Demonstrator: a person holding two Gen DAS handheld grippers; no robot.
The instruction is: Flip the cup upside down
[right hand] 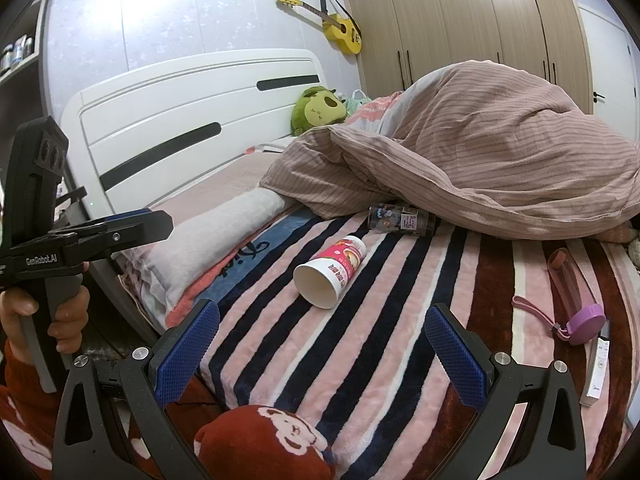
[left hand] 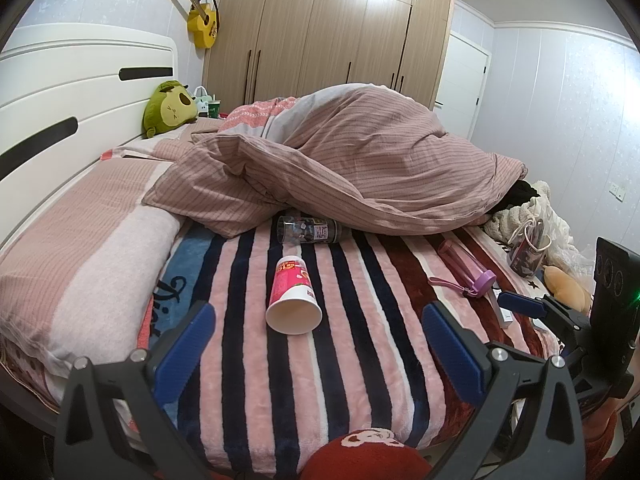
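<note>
Both grippers gape, left gripper point(left hand: 318, 312) and right gripper point(right hand: 322, 320) near the toppled cup point(left hand: 293, 295)

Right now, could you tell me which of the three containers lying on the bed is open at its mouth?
The pink paper cup, its white mouth open; the dark jar and purple-capped bottle aren't.

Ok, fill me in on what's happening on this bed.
A person holds a hand-held gripper in each hand over a striped blanket. The paper cup lies on its side, mouth toward the cameras, untouched. The left hand-held gripper and the right hand-held gripper are both open and short of the cup. A dark jar and a purple bottle also lie on the blanket.
</note>
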